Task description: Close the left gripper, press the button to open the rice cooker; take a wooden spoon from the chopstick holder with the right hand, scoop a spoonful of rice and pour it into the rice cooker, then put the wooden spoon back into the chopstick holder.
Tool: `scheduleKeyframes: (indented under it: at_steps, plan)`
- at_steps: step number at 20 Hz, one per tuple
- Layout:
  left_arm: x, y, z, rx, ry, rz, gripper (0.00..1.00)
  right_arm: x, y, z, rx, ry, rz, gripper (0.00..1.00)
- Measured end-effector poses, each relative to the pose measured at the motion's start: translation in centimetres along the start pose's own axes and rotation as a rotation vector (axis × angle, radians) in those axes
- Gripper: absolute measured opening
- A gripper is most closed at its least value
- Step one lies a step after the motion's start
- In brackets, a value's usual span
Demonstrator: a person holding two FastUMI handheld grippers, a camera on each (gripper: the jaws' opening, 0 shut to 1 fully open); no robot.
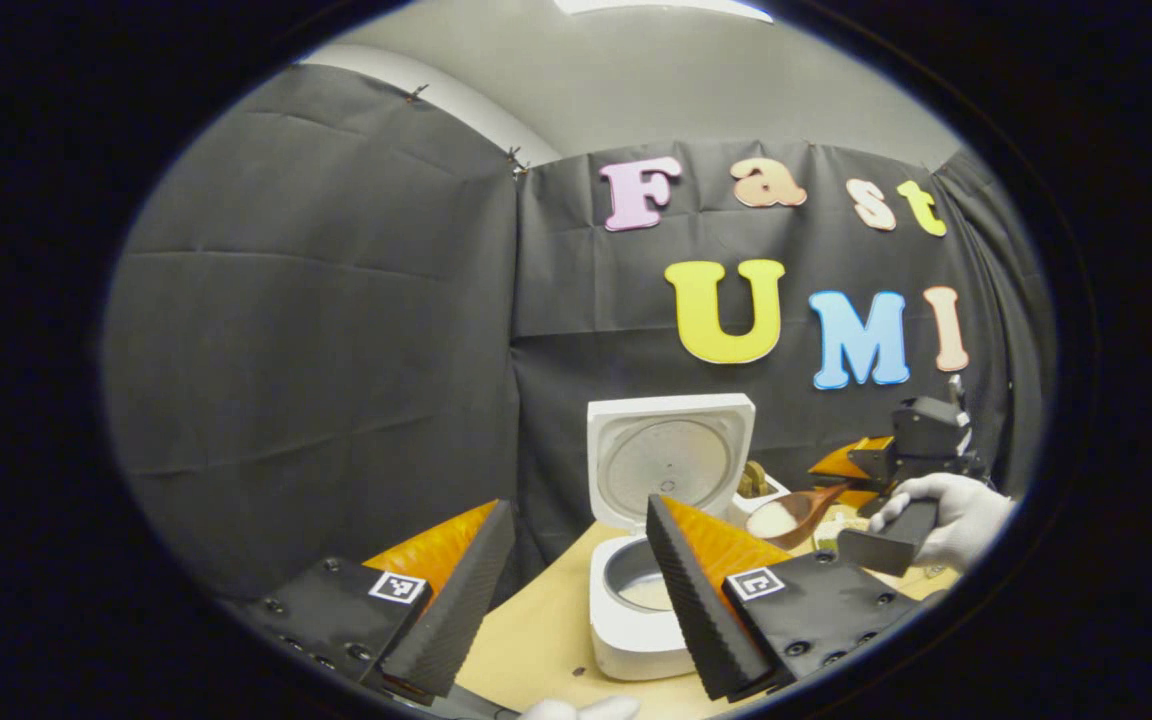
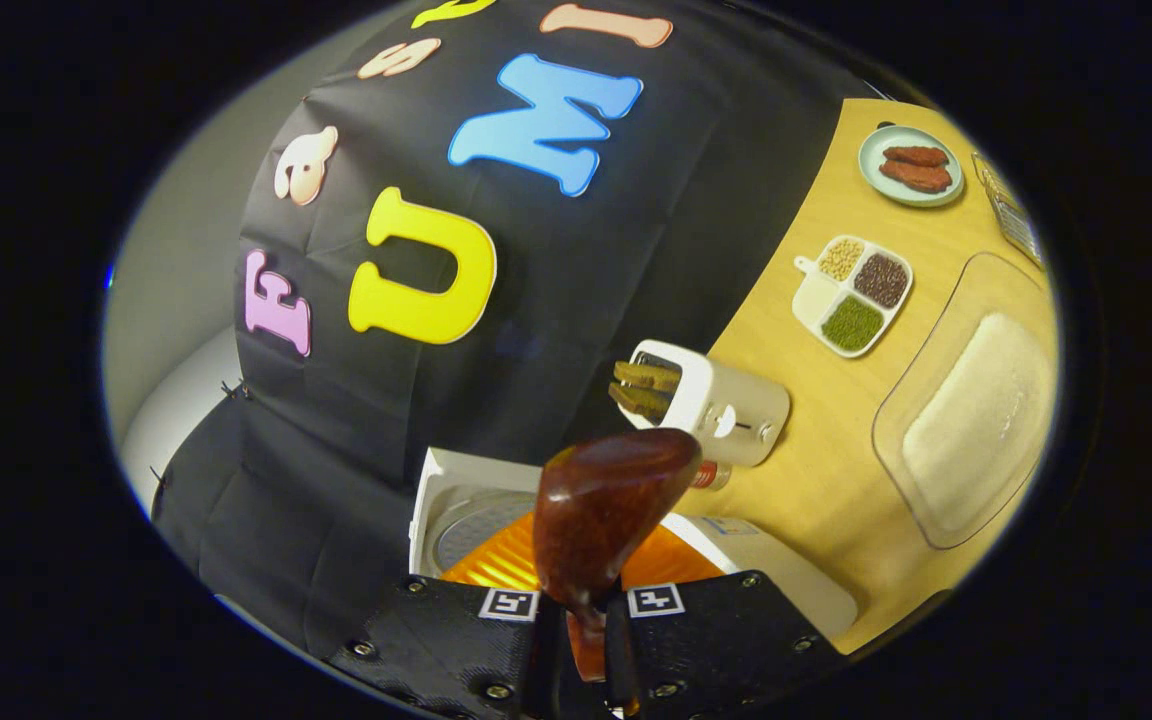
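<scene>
Now, wooden spoon (image 2: 604, 510) pinched between right gripper (image 2: 584, 640) fingers; left gripper (image 1: 576, 590) fingers spread before open rice cooker (image 1: 651, 520).

Rice cooker (image 1: 636, 620): base partly hidden behind the left gripper's right-hand finger (image 1: 701, 600); the pot's contents are too small to tell. In the right gripper view, the wooden spoon (image 2: 601, 510) shows its underside; its load is hidden, and its handle disappears between the fingers. Rice cooker body beyond the fingers mostly covered.
</scene>
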State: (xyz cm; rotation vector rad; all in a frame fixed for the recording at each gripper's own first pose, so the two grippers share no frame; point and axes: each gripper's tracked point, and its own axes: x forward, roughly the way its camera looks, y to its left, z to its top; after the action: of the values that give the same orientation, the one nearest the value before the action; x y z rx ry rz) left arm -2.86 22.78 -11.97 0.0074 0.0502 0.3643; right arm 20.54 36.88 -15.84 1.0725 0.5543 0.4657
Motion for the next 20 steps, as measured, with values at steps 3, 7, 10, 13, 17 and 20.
scheduleKeyframes:
  at_steps: [3, 7, 10, 13, 17, 20]
  plan:
    - [-0.3, 1.5, -0.3, -0.003, 0.009, 0.03, 0.94, 2.6, -0.2, -4.2, -0.046, 0.058, -0.016, 0.18]
    - [-0.8, 3.1, -0.2, -0.003, 0.011, 0.064, 0.94, 3.4, -0.7, -5.8, -0.179, 0.05, -0.04, 0.18]
    - [-1.2, 3.9, -0.7, 0.005, 0.015, 0.082, 0.94, 3.9, -1.1, -6.0, -0.271, 0.032, -0.061, 0.18]
    - [-1.6, 4.4, -1.3, 0.011, 0.03, 0.09, 0.94, 4.2, -0.5, -5.5, -0.467, -0.021, -0.067, 0.18]
    - [-2.0, 4.8, -1.8, 0.027, 0.038, 0.101, 0.94, 4.7, 2.1, -7.4, -0.79, -0.038, -0.052, 0.18]
    - [-2.2, 5.4, -1.6, 0.026, 0.034, 0.119, 0.94, 4.3, 3.8, -9.0, -1.023, -0.067, -0.033, 0.18]
